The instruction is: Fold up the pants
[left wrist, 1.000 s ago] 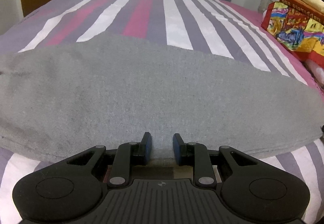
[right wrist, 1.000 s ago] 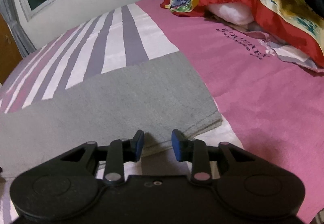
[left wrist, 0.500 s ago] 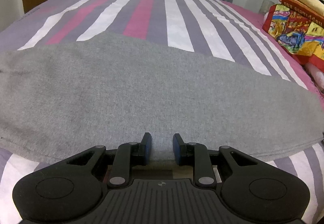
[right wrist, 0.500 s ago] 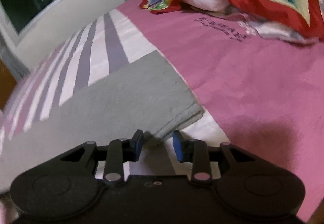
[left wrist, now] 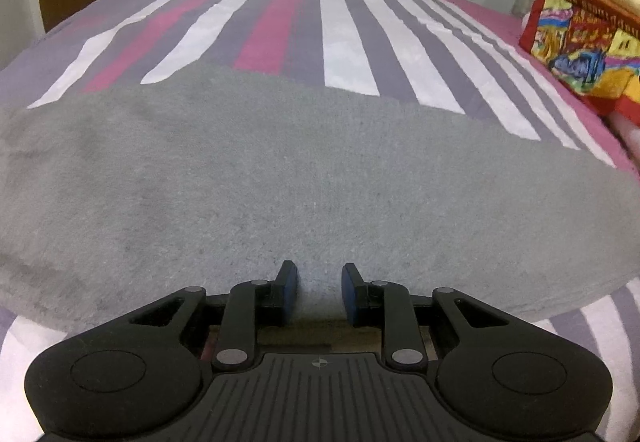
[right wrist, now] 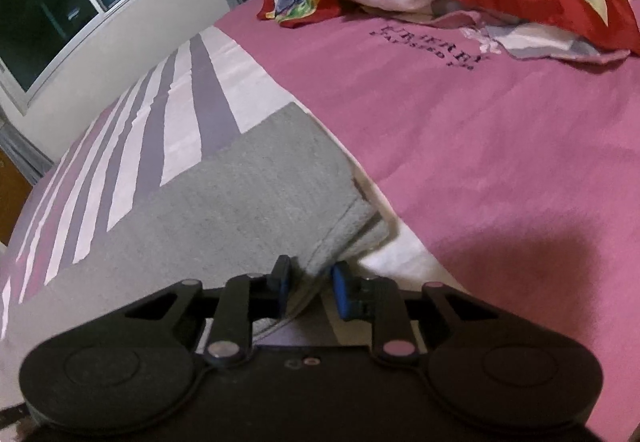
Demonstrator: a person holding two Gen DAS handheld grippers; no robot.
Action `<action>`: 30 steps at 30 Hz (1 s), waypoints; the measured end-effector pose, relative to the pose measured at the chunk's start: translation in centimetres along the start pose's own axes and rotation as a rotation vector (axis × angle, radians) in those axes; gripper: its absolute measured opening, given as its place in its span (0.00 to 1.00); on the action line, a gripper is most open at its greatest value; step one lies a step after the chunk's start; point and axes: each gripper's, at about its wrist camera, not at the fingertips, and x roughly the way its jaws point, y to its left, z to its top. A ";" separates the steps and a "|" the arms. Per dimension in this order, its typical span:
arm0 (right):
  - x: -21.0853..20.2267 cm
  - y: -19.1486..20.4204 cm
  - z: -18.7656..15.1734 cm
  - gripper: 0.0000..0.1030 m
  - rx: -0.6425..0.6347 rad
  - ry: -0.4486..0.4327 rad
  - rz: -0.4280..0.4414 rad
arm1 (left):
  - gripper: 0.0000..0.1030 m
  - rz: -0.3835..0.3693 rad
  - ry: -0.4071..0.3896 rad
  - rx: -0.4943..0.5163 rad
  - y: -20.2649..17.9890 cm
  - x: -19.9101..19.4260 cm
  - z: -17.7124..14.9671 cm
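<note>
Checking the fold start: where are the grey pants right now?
The grey pants lie flat across the striped bedsheet in both views, their hemmed corner between the closing right claw's fingers.

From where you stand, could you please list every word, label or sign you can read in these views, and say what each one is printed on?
"...ERRY": tail of the upper line of dark lettering printed on the pink sheet; its start is blurred.
Smaller line beneath it: too blurred to read.
Dark lettering along the band of the colourful folded blanket: too small and distorted to read.
Grey pants: no label or text visible.
</note>
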 end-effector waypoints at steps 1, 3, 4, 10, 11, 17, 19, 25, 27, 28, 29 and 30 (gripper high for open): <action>0.0 -0.1 0.1 0.26 0.016 -0.005 0.008 | 0.24 0.004 0.000 0.004 -0.1 -0.1 0.0; 0.1 0.0 0.2 0.25 0.016 -0.001 0.009 | 0.24 0.000 0.004 0.002 -0.3 -0.3 0.2; 0.2 0.2 0.1 0.22 -0.006 -0.004 -0.004 | 0.24 -0.008 0.008 -0.005 -0.2 -0.4 0.3; -0.4 1.5 -0.1 0.16 -0.074 -0.039 -0.036 | 0.23 -0.001 0.009 0.026 -0.3 -0.1 0.1; -0.3 1.5 -0.1 0.16 -0.070 -0.030 -0.042 | 0.23 0.000 0.012 0.023 -0.4 -0.1 0.3; -2.3 3.9 0.7 0.13 -0.145 -0.112 -0.038 | 0.23 -0.028 -0.005 -0.036 0.9 -1.2 1.2; -3.1 5.3 1.1 0.12 -0.161 -0.142 -0.010 | 0.23 -0.025 -0.020 -0.058 1.6 -1.7 1.5; -4.7 12.8 0.9 0.11 -0.314 -0.193 0.131 | 0.23 -0.023 -0.049 -0.101 4.0 -2.4 1.9; -4.9 16.2 0.1 0.11 -0.379 -0.197 0.190 | 0.23 -0.019 -0.054 -0.117 4.9 -2.5 1.8; -4.9 17.9 -0.5 0.11 -0.409 -0.191 0.222 | 0.23 -0.016 -0.056 -0.124 5.2 -2.5 1.7; -4.8 19.6 -1.3 0.11 -0.439 -0.178 0.258 | 0.23 -0.012 -0.058 -0.131 5.7 -2.6 1.7; -4.5 21.2 -2.0 0.11 -0.465 -0.163 0.291 | 0.24 -0.008 -0.060 -0.141 6.2 -2.6 1.6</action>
